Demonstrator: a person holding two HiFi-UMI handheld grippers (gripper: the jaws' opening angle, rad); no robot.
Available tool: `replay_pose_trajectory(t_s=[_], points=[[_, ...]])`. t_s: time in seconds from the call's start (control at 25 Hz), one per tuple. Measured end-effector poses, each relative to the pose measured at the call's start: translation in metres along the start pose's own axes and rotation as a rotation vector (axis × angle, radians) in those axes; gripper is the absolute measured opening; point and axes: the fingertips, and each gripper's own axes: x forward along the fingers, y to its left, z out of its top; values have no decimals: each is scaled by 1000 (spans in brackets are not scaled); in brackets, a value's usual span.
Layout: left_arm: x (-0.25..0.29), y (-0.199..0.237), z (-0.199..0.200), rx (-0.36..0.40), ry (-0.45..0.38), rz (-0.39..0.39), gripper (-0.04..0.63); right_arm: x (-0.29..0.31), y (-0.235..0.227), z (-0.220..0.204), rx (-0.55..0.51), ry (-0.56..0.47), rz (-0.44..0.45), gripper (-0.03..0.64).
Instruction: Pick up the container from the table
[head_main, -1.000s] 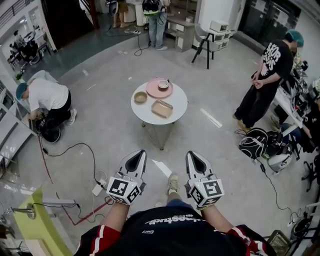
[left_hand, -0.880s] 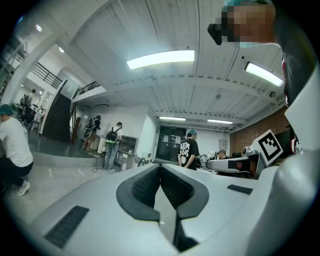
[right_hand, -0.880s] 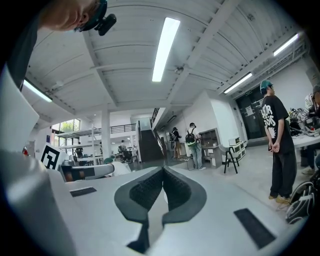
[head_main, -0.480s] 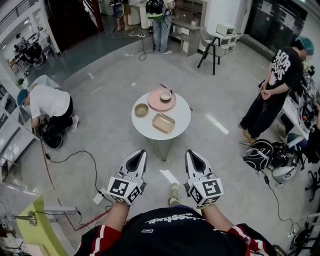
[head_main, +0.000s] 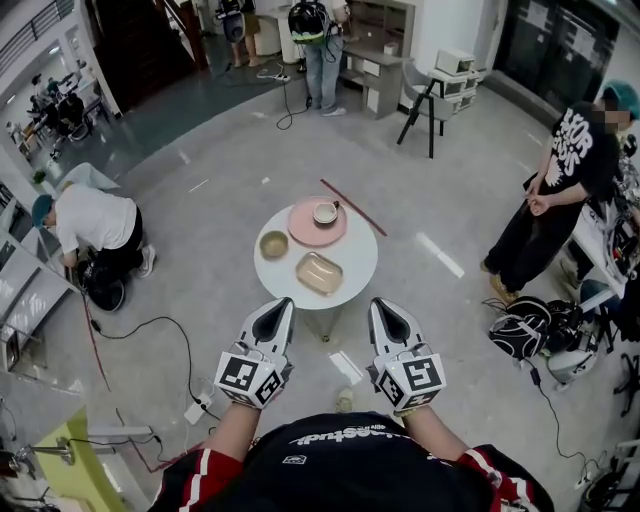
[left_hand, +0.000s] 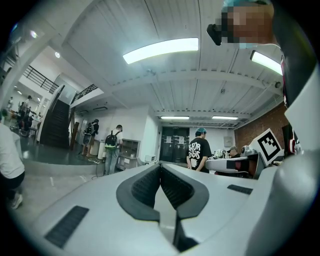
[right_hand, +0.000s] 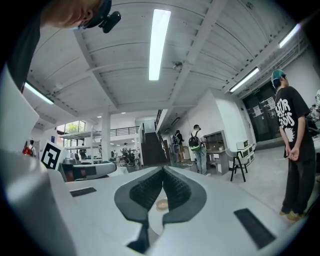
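A tan rectangular container (head_main: 319, 272) lies on the near part of a round white table (head_main: 355, 262). With it on the table are a pink plate (head_main: 304, 228) carrying a small bowl (head_main: 325, 212), and a tan bowl (head_main: 273, 244) at the left. My left gripper (head_main: 280, 305) and right gripper (head_main: 384, 305) are held side by side, level, just short of the table's near edge, and both are apart from the container. The left gripper (left_hand: 160, 166) is shut and empty in its own view, and so is the right gripper (right_hand: 163, 170).
A person crouches at the left (head_main: 92, 215) beside cables (head_main: 150, 300) on the floor. Another person stands at the right (head_main: 555, 190) near bags (head_main: 530, 322). More people stand at the back (head_main: 318, 40). A red rod (head_main: 352, 207) lies on the floor behind the table.
The table with the container has come nearer to both grippers in the head view as I walk toward it. Both grippers stay shut and side by side.
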Motion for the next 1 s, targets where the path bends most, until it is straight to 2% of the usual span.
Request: replay_pose_trajectory(t_s=[0.2, 0.56, 0.84, 1.0], points=[[36, -6, 5, 2, 7, 7, 23, 16, -33, 8, 12, 2, 20, 0], [66, -10, 12, 42, 45, 13, 23, 35, -71, 21, 33, -24, 20, 0], [74, 6, 11, 44, 57, 12, 23, 55, -66, 20, 21, -16, 32, 0], [83, 24, 9, 48, 56, -15, 23, 73, -61, 20, 7, -19, 12, 0]])
